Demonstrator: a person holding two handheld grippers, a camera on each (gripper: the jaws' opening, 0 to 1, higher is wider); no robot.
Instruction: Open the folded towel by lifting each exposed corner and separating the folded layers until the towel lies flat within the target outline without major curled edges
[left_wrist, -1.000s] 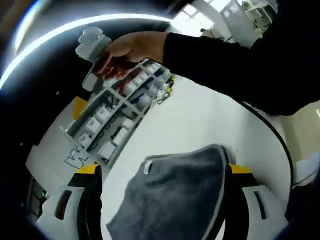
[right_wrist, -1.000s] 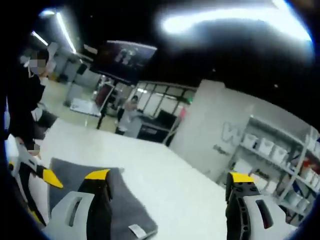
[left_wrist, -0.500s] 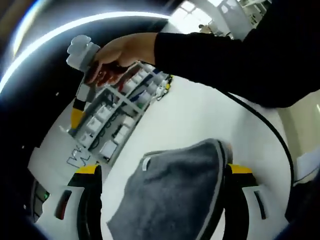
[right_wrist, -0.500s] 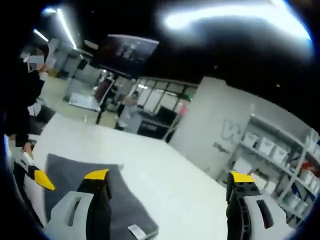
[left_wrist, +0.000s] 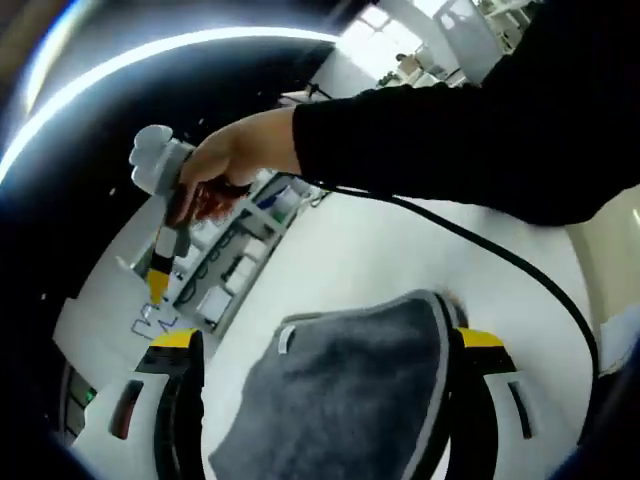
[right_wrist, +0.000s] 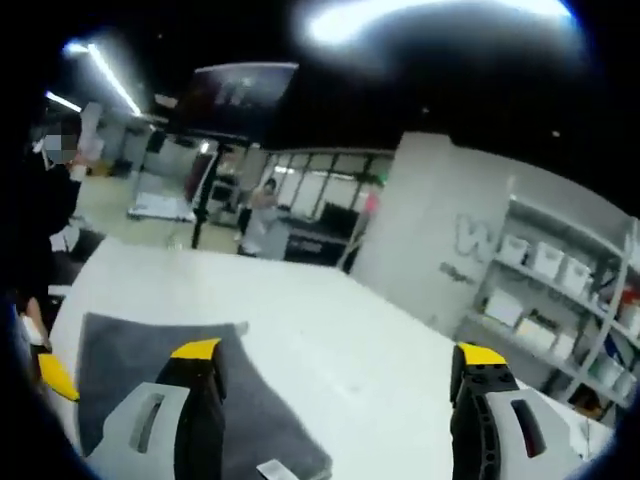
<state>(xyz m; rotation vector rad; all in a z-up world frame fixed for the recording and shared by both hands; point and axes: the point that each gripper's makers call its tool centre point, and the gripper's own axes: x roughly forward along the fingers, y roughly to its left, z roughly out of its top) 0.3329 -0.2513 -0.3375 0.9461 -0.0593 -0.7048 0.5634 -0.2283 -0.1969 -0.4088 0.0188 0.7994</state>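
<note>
A grey folded towel (left_wrist: 350, 395) with a small white tag lies on the white table (left_wrist: 400, 250), between and under the jaws of my left gripper (left_wrist: 327, 342), which stands open. In the right gripper view the same towel (right_wrist: 125, 350) lies at lower left, partly behind the left jaw of my right gripper (right_wrist: 338, 352), which is open over bare table. A hand (left_wrist: 235, 160) in a black sleeve holds the right gripper (left_wrist: 158, 275) in the air beyond the towel. A yellow tip of the left gripper (right_wrist: 55, 375) shows at the towel's near side.
A black cable (left_wrist: 500, 260) trails over the table from the hand. Shelves with white bins (right_wrist: 560, 290) stand past the table's far edge. A person (right_wrist: 260, 215) stands in the background, and a dark screen (right_wrist: 230, 95) hangs above.
The hand with the right gripper has come down and to the left in the left gripper view. The towel has stayed in place between the left jaws.
</note>
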